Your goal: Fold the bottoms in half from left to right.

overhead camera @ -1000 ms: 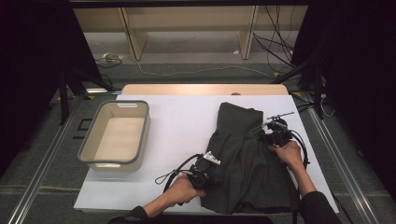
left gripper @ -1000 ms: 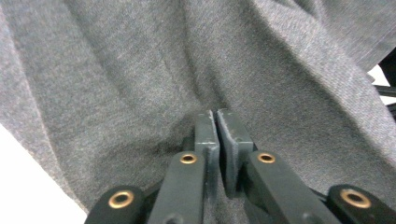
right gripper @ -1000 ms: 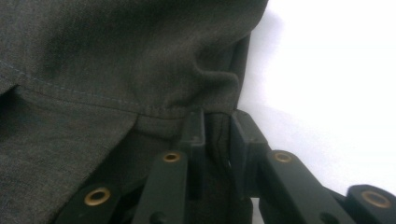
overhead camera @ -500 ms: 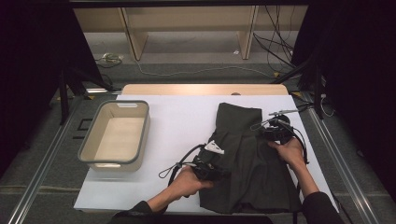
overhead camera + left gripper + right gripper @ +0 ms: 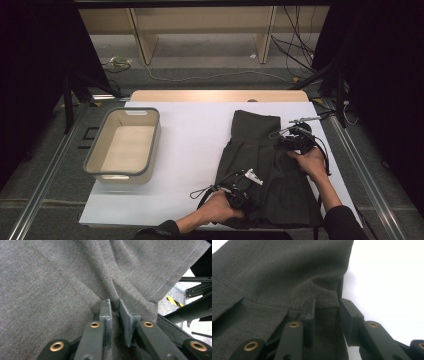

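Observation:
A dark grey garment [image 5: 272,160] lies folded lengthwise on the right half of the white table top [image 5: 190,140]. My left gripper [image 5: 244,192] is at its near left part. In the left gripper view my left gripper [image 5: 115,308] pinches a gathered fold of the grey cloth [image 5: 62,285], and its jaws have just been opening a little. My right gripper [image 5: 289,142] is at the garment's right edge. In the right gripper view my right gripper [image 5: 325,308] holds the seamed edge of the cloth [image 5: 287,272], which fills the gap. Those jaws have also just been opening.
A beige plastic tub [image 5: 95,162] stands on the left of the table. A white label [image 5: 252,176] sticks out of the garment near my left gripper. Cables trail from both grippers. Metal rails [image 5: 45,195] run along the table's sides.
My left gripper has moved right and away from me, carrying the garment's left part over onto the rest, so the garment is narrower. The right hand has stayed in place.

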A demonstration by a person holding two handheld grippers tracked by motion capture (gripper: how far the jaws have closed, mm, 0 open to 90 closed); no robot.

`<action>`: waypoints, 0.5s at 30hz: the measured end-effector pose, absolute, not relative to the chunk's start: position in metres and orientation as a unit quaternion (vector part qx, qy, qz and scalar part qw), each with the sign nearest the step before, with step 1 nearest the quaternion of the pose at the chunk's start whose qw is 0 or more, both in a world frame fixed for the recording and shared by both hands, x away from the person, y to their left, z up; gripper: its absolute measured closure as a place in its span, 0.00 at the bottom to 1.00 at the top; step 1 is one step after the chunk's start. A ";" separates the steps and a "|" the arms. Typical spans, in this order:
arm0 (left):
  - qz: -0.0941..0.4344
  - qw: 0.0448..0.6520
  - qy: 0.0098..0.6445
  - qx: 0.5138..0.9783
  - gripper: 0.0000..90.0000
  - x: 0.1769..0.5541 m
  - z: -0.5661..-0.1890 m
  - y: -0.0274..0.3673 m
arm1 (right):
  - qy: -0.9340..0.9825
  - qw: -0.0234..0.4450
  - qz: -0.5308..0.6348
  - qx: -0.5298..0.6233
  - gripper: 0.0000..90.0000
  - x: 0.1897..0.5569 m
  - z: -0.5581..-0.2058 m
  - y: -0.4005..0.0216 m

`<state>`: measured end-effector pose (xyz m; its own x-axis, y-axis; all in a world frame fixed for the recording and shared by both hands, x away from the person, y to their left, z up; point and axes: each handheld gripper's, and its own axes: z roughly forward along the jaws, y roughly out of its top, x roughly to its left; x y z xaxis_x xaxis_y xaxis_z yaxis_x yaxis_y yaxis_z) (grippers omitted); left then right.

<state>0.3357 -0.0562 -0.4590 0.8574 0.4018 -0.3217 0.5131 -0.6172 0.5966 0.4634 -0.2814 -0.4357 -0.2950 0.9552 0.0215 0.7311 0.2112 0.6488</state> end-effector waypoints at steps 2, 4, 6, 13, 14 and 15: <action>-0.078 0.367 0.253 0.892 0.80 0.337 -0.452 -0.054 | 0.752 0.197 0.286 0.560 0.74 0.463 -0.435 -0.283; -0.077 0.374 0.252 0.889 0.70 0.338 -0.444 -0.052 | 0.749 0.197 0.290 0.562 0.72 0.463 -0.434 -0.285; -0.070 0.378 0.255 0.887 0.64 0.340 -0.438 -0.050 | 0.746 0.196 0.292 0.565 0.70 0.463 -0.434 -0.286; -0.037 0.392 0.283 0.875 0.47 0.357 -0.423 -0.035 | 0.745 0.195 0.298 0.564 0.66 0.463 -0.432 -0.288; -0.033 0.392 0.282 0.875 0.45 0.359 -0.422 -0.033 | 0.745 0.195 0.299 0.564 0.66 0.463 -0.432 -0.288; -0.023 0.393 0.285 0.874 0.45 0.362 -0.421 -0.031 | 0.744 0.195 0.300 0.564 0.66 0.463 -0.432 -0.288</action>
